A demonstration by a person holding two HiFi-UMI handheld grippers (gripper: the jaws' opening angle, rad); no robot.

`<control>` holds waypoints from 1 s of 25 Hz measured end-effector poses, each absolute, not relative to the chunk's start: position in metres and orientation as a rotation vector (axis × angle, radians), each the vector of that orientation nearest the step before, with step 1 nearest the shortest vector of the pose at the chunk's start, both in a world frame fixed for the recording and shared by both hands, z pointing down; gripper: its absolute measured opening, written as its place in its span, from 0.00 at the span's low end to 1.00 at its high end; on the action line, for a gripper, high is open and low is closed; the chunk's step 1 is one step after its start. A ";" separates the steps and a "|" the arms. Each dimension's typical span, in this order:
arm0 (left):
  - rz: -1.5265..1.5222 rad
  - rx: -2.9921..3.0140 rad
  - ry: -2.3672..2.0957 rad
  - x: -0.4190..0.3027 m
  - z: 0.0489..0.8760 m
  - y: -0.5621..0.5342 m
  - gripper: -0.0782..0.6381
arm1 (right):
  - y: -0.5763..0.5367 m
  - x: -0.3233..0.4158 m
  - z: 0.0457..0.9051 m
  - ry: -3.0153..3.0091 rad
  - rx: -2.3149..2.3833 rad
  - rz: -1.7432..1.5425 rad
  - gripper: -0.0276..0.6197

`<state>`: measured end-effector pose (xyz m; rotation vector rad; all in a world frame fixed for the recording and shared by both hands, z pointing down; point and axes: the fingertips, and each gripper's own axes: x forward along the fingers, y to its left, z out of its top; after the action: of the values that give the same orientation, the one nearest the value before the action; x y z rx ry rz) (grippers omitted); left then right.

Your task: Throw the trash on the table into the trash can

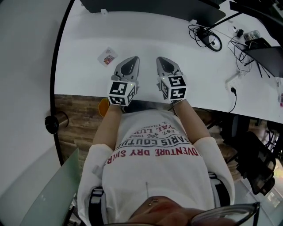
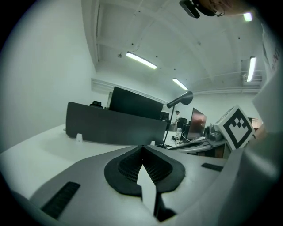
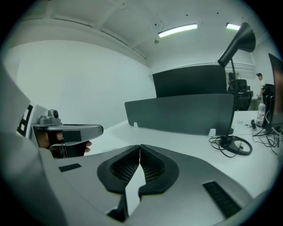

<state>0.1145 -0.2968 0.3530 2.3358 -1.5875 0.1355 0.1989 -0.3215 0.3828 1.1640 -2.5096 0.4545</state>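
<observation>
A small colourful wrapper [image 1: 107, 56] lies flat on the white table [image 1: 84, 39], a little left of and beyond my left gripper [image 1: 132, 58]. Both grippers rest side by side near the table's front edge and point away from me. The left gripper [image 2: 142, 148] is shut, its dark pads meeting with nothing between them. My right gripper [image 1: 160, 58] is shut too, and its pads [image 3: 150, 165] are empty. Neither gripper view shows the wrapper. A dark round thing [image 1: 56, 122] stands on the floor at the left, under the table's edge; whether it is the trash can I cannot tell.
A dark divider panel [image 1: 150, 8] runs along the table's back edge. Coiled cables [image 1: 207, 37] and a power strip [image 1: 233, 80] lie at the right, beside a desk lamp [image 3: 236, 42]. A black chair [image 1: 253, 160] stands at my right. Something orange [image 1: 103, 107] shows under the table's edge.
</observation>
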 end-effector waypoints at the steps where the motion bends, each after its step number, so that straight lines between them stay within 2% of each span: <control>1: 0.137 2.301 -1.621 0.101 0.357 -0.292 0.14 | -0.320 0.185 0.386 -2.518 1.120 0.453 0.08; 17: 0.108 1.906 -1.908 -0.103 0.406 -0.228 0.14 | -0.297 -0.026 0.467 -2.406 0.653 0.460 0.09; 18: 0.114 1.901 -1.906 -0.113 0.409 -0.228 0.14 | -0.296 -0.037 0.476 -2.382 0.626 0.474 0.22; 19: 0.117 1.896 -1.902 -0.122 0.413 -0.229 0.14 | -0.295 -0.048 0.485 -2.358 0.598 0.490 0.43; 25: 0.106 1.882 -1.828 -0.153 0.439 -0.245 0.14 | -0.313 -0.076 0.533 -2.220 0.608 0.491 0.54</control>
<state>-0.1531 -0.2447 0.4392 1.8821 -1.8282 0.1059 -0.0763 -0.3129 0.5327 0.6081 -2.2195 0.4913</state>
